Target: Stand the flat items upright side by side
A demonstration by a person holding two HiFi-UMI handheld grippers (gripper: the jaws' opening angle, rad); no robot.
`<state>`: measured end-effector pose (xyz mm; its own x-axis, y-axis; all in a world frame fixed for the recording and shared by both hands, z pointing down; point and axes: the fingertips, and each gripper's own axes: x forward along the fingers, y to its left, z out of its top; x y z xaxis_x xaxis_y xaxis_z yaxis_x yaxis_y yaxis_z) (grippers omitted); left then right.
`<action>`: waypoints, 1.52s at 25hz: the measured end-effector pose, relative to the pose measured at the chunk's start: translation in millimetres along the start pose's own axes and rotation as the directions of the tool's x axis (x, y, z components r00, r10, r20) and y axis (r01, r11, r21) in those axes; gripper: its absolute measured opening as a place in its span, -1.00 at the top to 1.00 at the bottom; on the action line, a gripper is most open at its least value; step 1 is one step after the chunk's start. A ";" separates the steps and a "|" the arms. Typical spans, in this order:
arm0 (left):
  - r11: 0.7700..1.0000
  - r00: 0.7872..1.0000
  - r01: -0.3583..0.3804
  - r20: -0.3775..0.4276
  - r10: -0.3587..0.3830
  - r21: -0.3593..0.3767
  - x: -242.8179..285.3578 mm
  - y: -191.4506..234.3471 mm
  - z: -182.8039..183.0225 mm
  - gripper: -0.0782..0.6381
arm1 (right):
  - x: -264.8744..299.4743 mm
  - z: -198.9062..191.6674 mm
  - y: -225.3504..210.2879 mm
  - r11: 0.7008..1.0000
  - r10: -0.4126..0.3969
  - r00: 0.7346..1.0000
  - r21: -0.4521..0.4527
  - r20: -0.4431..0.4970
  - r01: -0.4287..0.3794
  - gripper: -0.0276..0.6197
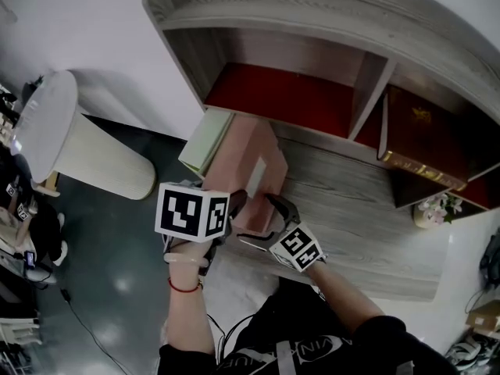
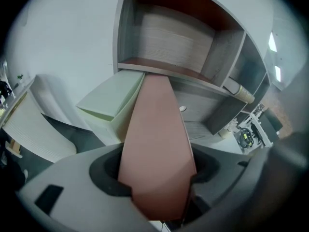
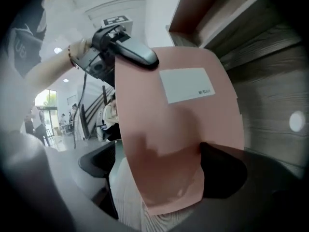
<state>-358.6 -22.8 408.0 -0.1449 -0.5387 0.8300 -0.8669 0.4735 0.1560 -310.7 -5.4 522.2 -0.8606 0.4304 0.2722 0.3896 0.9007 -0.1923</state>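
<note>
A flat pink box with a white label stands on edge on the wood-grain shelf board, beside a pale green box. My left gripper is shut on the pink box, its jaws pressing both faces at the near end. My right gripper is open. The pink box reaches between its jaws, with a gap on the left side. In the right gripper view, the left gripper's finger sits on the box's far edge. The green box lies against the pink one's left side.
The shelf unit has a red-backed compartment behind the boxes. A dark red book with gilt edge stands in the compartment to the right. A small flower pot sits at the far right. A white cylindrical bin stands on the floor to the left.
</note>
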 end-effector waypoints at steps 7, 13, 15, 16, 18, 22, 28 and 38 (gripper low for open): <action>0.999 0.995 -0.038 0.095 0.036 0.019 -0.7 -0.1 17.3 -0.09 | 15.3 3.3 -15.9 0.999 -0.040 0.999 0.007 0.001 0.040 -0.60; 0.997 0.961 0.001 0.274 -0.021 0.072 -7.0 -10.7 26.1 -0.21 | 25.1 3.5 -22.5 1.000 -0.013 1.000 0.007 -0.008 0.013 -0.57; 0.996 0.943 -0.019 0.333 -0.009 0.082 -12.8 -8.1 25.2 -0.21 | 28.5 5.1 -26.2 1.000 -0.013 1.000 0.007 -0.009 0.013 -0.57; 0.997 0.931 -0.020 0.365 -0.007 0.069 -16.8 -5.6 24.6 -0.21 | 30.2 6.4 -28.4 1.000 -0.016 1.000 0.009 -0.007 0.016 -0.57; 1.000 0.903 0.013 0.429 -0.019 0.018 -25.4 -0.4 22.5 -0.21 | 33.2 8.6 -31.7 1.000 -0.019 1.000 0.013 0.000 0.019 -0.57; 0.997 0.860 0.057 0.510 -0.024 -0.048 -34.6 6.6 12.8 -0.21 | 37.9 10.0 -35.1 1.000 -0.017 1.000 0.013 0.007 0.017 -0.57; 0.997 0.804 -0.053 0.590 0.077 -0.059 -38.9 14.0 6.6 -0.20 | 40.6 13.2 -46.5 0.999 -0.035 0.999 0.023 0.019 0.034 -0.57; 0.993 0.760 0.035 0.648 0.045 -0.110 -32.2 9.1 2.6 0.08 | 42.1 17.1 -59.9 0.999 -0.042 0.999 0.026 0.026 0.041 -0.57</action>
<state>-363.0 -3.0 381.3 -0.4581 -0.8401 0.2904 -0.8139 0.5277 0.2429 -375.9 -42.2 529.1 -0.8845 0.3905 0.2553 0.3452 0.9158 -0.2052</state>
